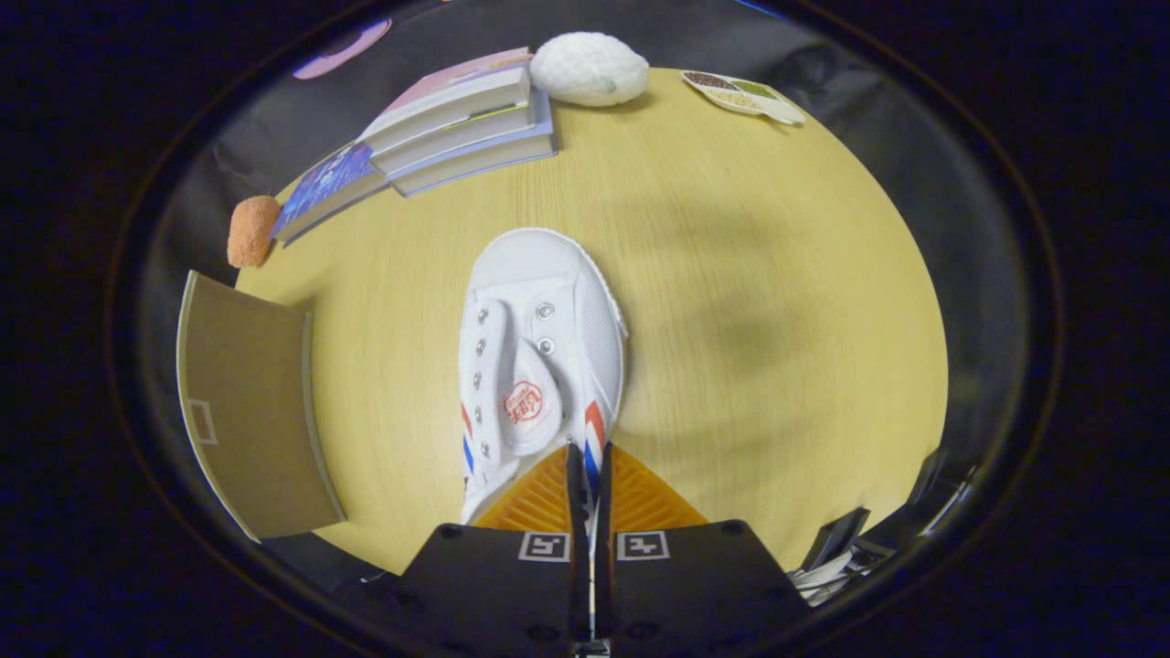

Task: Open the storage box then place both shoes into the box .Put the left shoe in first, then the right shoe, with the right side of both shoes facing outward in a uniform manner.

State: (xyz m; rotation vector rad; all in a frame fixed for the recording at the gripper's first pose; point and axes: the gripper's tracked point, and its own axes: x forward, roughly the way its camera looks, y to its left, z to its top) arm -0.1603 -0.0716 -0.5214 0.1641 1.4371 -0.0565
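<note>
Now the tool (590, 457) pinches the white, red-and-blue-striped shoe (539, 347) by its heel rim.

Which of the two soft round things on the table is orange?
The small orange ball beside the books; the other is white. The claw grips the shoe.

We see the gripper (590, 457) pointing down and forward, its two fingers drawn almost together with only a thin slit between them. Both fingers press on the heel-side wall of the shoe (539, 347), which they pinch.
</note>
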